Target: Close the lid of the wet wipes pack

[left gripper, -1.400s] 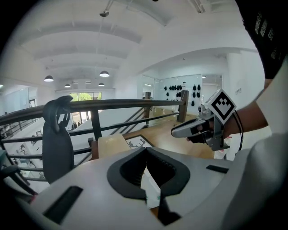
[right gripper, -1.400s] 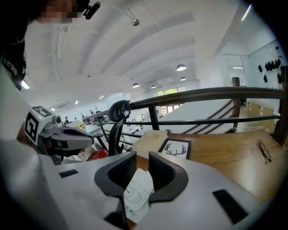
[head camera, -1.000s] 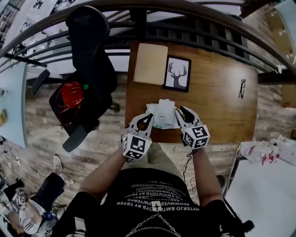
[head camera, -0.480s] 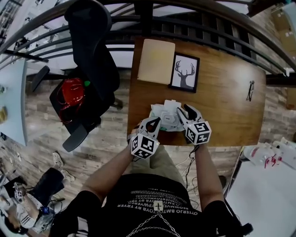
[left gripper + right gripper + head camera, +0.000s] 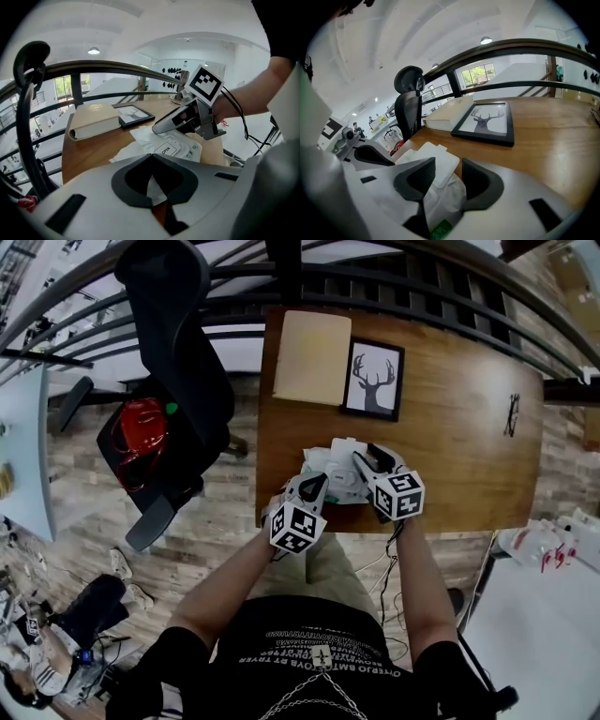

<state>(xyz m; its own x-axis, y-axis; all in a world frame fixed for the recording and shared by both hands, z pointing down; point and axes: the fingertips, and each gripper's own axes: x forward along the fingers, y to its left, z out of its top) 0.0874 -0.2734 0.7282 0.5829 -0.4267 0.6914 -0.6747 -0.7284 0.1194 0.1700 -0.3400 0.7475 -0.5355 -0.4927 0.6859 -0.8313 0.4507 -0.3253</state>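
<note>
At the near edge of the wooden table (image 5: pixel 450 465), a white wet wipes pack (image 5: pixel 336 474) lies crumpled between the two hand-held grippers. The left gripper (image 5: pixel 309 487) meets the pack from the person's side. In the left gripper view its jaws (image 5: pixel 151 157) stand tip to tip, with the pack's white film pinched just behind the tips. The right gripper (image 5: pixel 362 458) reaches over the pack's right end. Its jaws (image 5: pixel 447 164) have just been opening and now stand wide apart, with the end of the pack (image 5: pixel 440 197) between them and neither pad pressing on it. The lid (image 5: pixel 165 149), a rounded flap printed OPEN, lies flat on the pack's top face. In the right gripper view the same flap (image 5: pixel 438 154) extends away from the jaws, its tab pointing toward the far side of the table; whether it is sealed cannot be told. The right gripper (image 5: pixel 160 127) also appears in the left gripper view, directly above the pack and close to it. Farther back on the table, well apart from the pack, a closed cream book (image 5: pixel 311 357) lies beside a framed deer picture (image 5: pixel 373 381). A black office chair (image 5: pixel 173 343) stands off the table's left edge.
</note>
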